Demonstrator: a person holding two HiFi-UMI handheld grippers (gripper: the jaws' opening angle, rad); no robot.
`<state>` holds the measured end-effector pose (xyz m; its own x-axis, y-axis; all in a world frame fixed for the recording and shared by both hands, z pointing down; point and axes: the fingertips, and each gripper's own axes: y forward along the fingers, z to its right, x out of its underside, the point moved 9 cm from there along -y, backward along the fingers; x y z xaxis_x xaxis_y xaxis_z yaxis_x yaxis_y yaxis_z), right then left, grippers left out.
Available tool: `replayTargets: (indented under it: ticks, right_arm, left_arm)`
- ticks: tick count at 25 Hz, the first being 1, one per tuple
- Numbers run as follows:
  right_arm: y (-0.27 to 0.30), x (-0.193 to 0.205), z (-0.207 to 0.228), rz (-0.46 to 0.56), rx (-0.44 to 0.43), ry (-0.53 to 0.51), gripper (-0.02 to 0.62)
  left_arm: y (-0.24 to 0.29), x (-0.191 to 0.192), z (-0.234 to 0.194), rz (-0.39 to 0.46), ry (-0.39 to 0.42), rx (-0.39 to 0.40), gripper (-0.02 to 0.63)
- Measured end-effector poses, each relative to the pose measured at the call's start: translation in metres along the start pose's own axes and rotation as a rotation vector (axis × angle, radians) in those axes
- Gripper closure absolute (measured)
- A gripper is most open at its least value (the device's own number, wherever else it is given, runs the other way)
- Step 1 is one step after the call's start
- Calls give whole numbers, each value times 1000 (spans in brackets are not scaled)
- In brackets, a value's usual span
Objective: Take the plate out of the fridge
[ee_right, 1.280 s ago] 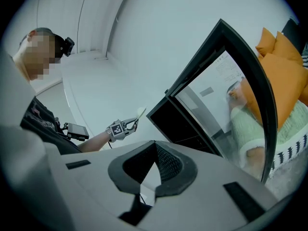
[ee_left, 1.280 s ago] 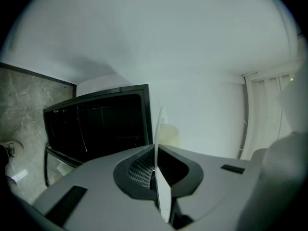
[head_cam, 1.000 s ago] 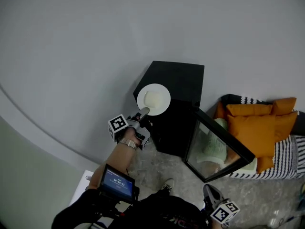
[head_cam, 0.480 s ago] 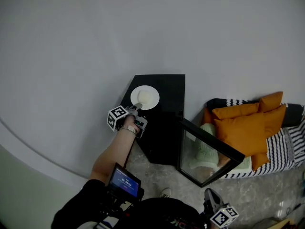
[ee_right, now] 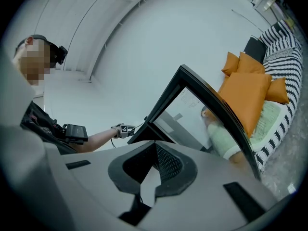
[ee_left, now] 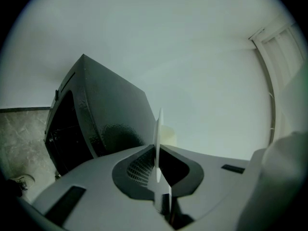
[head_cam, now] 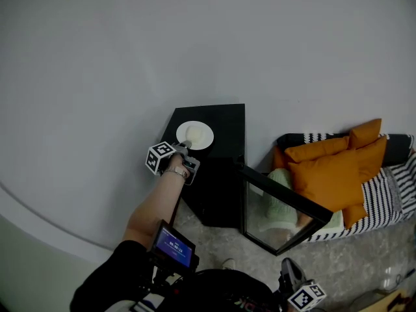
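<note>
Soft, even light; fisheye bending, dark corners in tool views.

A white round plate (head_cam: 195,135) is seen over the flat top of a black box-shaped fridge (head_cam: 221,174); whether it is rested there cannot be told. Its near rim is taken between the jaws of the left gripper (head_cam: 187,145), which have just been eased slightly apart. The fridge's black-framed glass door (head_cam: 279,216) is swung open toward orange cushions (head_cam: 331,168) on a black-and-white striped sofa (head_cam: 390,194). The right gripper (head_cam: 290,275) is held low over grey speckled floor (head_cam: 364,265).
</note>
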<state>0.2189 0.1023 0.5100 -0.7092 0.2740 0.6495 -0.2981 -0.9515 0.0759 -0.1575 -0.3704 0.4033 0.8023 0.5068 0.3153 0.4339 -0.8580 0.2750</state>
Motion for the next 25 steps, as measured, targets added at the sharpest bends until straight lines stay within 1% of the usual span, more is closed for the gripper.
replayTargets:
  ticks: [11, 14, 18, 19, 22, 23, 25]
  right_arm:
    - [1, 7, 1, 28, 9, 34, 592]
    - [0, 9, 1, 28, 7, 38, 592]
    - [-1, 11, 2, 32, 5, 43, 592]
    - [-2, 11, 2, 31, 6, 43, 592]
    - [-3, 11, 2, 26, 3, 46, 592]
    - [-4, 11, 2, 24, 0, 47, 592]
    - [-5, 11, 1, 22, -4, 47, 592]
  left_arm:
    - [11, 0, -1, -12, -6, -26, 583]
    - [12, 0, -2, -31, 10, -32, 563]
    - [10, 0, -2, -62, 61, -21, 541]
    - [10, 0, -1, -74, 77, -12, 520]
    - [10, 2, 5, -124, 165, 14, 447]
    - [9, 2, 7, -142, 197, 21, 434]
    - [6, 4, 11, -176, 256, 37, 433]
